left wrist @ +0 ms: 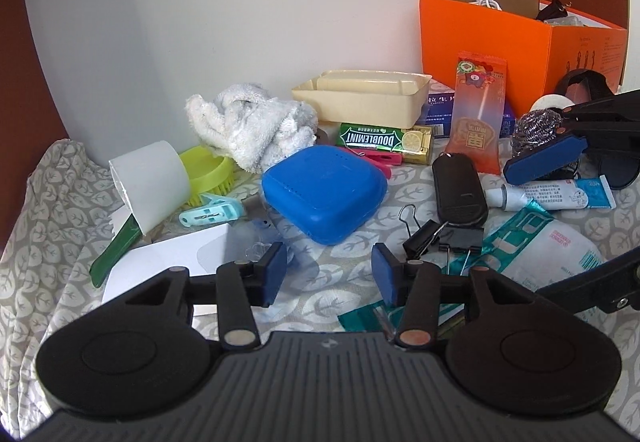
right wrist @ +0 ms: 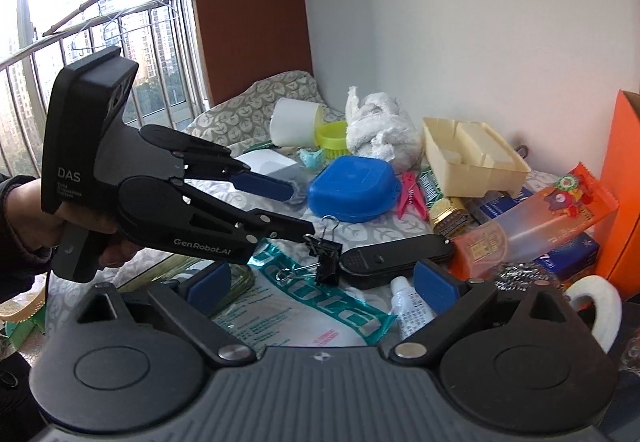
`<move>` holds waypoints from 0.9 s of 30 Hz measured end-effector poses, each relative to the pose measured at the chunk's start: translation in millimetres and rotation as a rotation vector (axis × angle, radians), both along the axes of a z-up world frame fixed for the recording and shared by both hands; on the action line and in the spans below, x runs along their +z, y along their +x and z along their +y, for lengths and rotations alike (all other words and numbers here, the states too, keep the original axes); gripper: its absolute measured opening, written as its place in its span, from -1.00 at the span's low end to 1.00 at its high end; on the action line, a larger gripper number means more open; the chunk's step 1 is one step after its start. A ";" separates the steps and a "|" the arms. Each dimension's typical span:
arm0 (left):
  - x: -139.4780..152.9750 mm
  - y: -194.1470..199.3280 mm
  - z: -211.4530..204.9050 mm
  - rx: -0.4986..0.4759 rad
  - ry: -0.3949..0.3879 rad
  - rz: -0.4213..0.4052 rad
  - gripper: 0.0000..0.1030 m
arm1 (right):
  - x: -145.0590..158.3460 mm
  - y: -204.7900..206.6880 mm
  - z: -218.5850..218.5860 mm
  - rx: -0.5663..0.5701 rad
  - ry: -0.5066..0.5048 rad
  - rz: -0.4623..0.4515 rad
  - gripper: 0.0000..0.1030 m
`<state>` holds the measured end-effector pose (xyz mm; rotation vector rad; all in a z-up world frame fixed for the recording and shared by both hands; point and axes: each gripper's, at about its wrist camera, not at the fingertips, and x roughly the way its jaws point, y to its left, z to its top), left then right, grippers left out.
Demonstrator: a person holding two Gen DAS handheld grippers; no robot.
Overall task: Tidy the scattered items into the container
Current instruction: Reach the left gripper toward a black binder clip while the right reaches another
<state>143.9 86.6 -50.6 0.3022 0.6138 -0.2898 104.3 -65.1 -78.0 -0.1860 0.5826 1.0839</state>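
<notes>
The left gripper (left wrist: 330, 274) hangs over the messy table with its two blue pads wide apart. Nothing is between them. In the right wrist view the left gripper (right wrist: 298, 210) shows from the side, held by a hand (right wrist: 24, 202), and its lower finger tip sits right by the black clips (right wrist: 326, 262). I cannot tell if it touches them.

The right gripper (right wrist: 322, 282) is open wide too and holds nothing. Below it lie a white tube (right wrist: 410, 308) and a white and teal packet (right wrist: 316, 314).

From the left wrist view, the blue case (left wrist: 324, 192) lies at 12 o'clock, just ahead of the pads. The black clips (left wrist: 440, 238) are at 1 o'clock, near the right pad. A long black case (left wrist: 460, 188) lies just past them. The white towel (left wrist: 250, 122) is at 11 o'clock, and the white cup (left wrist: 150, 182) lies tipped over at 10 o'clock. The cream tray (left wrist: 360, 98) and the green gum pack (left wrist: 372, 138) are farther back at 12 o'clock.

The orange box (left wrist: 484, 50) stands open at 2 o'clock, at the back by the wall, with a few things already in it. The other stuff lies spread on the leaf cloth (left wrist: 40, 234).
</notes>
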 end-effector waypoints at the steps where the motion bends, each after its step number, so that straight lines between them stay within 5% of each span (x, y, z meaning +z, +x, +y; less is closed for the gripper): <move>1: -0.1 -1.9 1.5 0.002 0.006 -0.005 -0.04 | -1.2 -2.7 5.5 0.020 -0.019 0.000 0.89; 10: 0.0 -3.8 7.1 0.037 0.031 -0.043 0.16 | -3.1 -7.0 43.1 0.122 -0.085 -0.011 0.87; 16: 3.4 -0.2 8.4 0.030 -0.038 -0.023 0.18 | -2.6 -1.0 36.9 0.058 -0.092 -0.012 0.87; 19: 6.4 2.2 12.0 0.056 -0.078 -0.017 0.17 | -0.2 1.3 27.9 0.038 -0.068 -0.004 0.68; 23: 4.5 -3.6 12.7 0.058 -0.030 -0.024 0.16 | 3.5 2.4 17.2 0.020 -0.009 0.010 0.07; 27: 4.0 -7.9 12.6 0.052 -0.013 -0.030 0.17 | 5.2 5.0 17.5 -0.001 -0.023 -0.019 0.01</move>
